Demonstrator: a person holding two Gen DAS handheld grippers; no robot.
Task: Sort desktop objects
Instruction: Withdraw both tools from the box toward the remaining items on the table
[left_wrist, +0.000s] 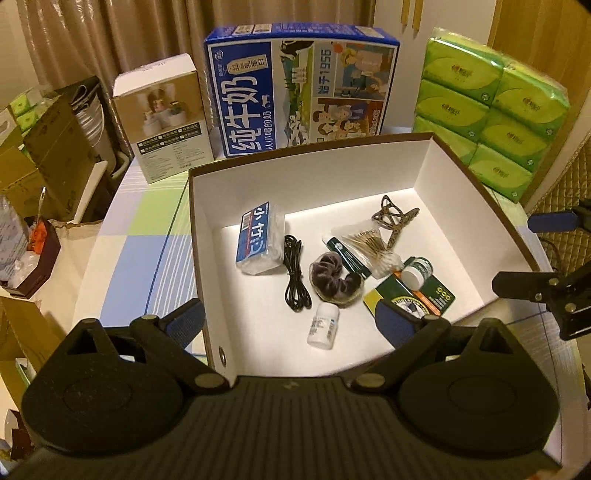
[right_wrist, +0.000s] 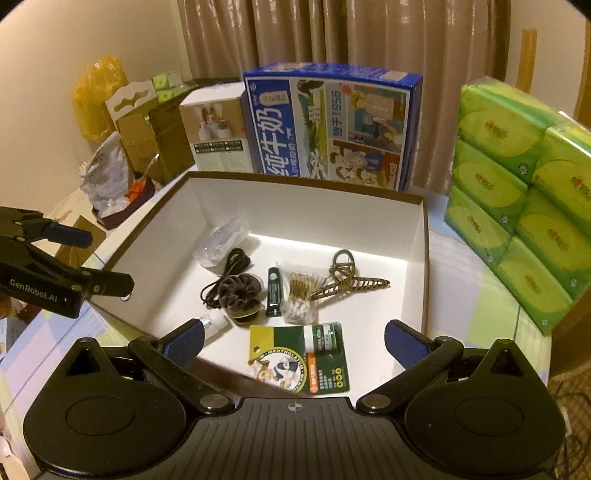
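Observation:
A white-lined box (left_wrist: 207, 236) (right_wrist: 417, 258) holds the sorted items: a tissue pack (left_wrist: 260, 238), a black cable (left_wrist: 293, 277) (right_wrist: 229, 269), a dark scrunchie (left_wrist: 336, 282) (right_wrist: 240, 291), a white pill bottle (left_wrist: 324, 325) (right_wrist: 214, 325), cotton swabs (left_wrist: 373, 247) (right_wrist: 299, 299), a green tube (right_wrist: 274, 291), a hair claw (left_wrist: 393, 219) (right_wrist: 347, 277) and a carded balm jar (left_wrist: 417, 286) (right_wrist: 306, 358). My left gripper (left_wrist: 291, 325) is open and empty above the box's near edge. My right gripper (right_wrist: 295, 341) is open and empty above the card.
A blue milk carton (left_wrist: 303, 88) (right_wrist: 332, 125) and a small brown box (left_wrist: 162, 114) (right_wrist: 218, 133) stand behind the box. Green tissue packs (left_wrist: 491, 110) (right_wrist: 517, 192) stack at the right. Cardboard boxes and clutter (left_wrist: 44, 155) lie left of the checked tablecloth (left_wrist: 129, 236).

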